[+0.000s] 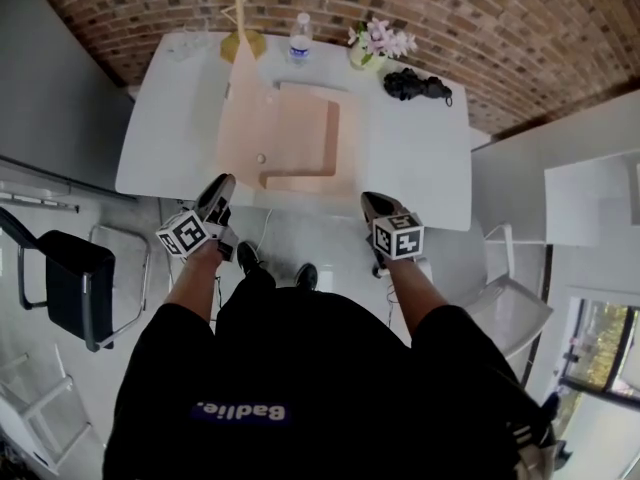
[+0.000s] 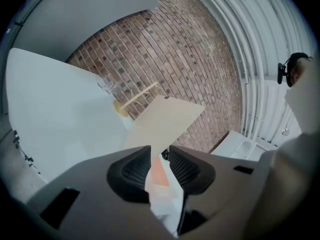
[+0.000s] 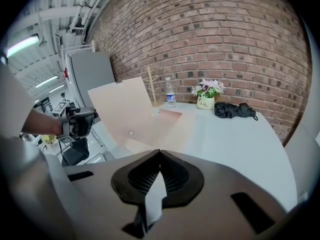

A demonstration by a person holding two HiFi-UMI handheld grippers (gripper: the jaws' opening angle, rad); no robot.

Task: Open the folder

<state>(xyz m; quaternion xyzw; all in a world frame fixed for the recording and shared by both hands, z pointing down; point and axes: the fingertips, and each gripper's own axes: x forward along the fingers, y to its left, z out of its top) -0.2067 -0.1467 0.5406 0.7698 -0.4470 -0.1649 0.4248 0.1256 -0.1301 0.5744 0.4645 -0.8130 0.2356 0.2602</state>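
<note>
Both empty: L gripper (image 2: 157, 152) jaws apart, R gripper (image 3: 160, 153) closed. Folder (image 1: 275, 133) prob. light, bendy; pinch its free edge.

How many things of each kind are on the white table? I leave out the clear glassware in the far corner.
Folder: 1
Water bottle: 1
Flower pot: 1
Black umbrella: 1
Wooden stand: 1
Total: 5

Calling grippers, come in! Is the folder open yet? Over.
Left gripper open, right gripper shut and empty. Folder cover raised, standing up. Bottle and flowers at far edge, clear of it.
</note>
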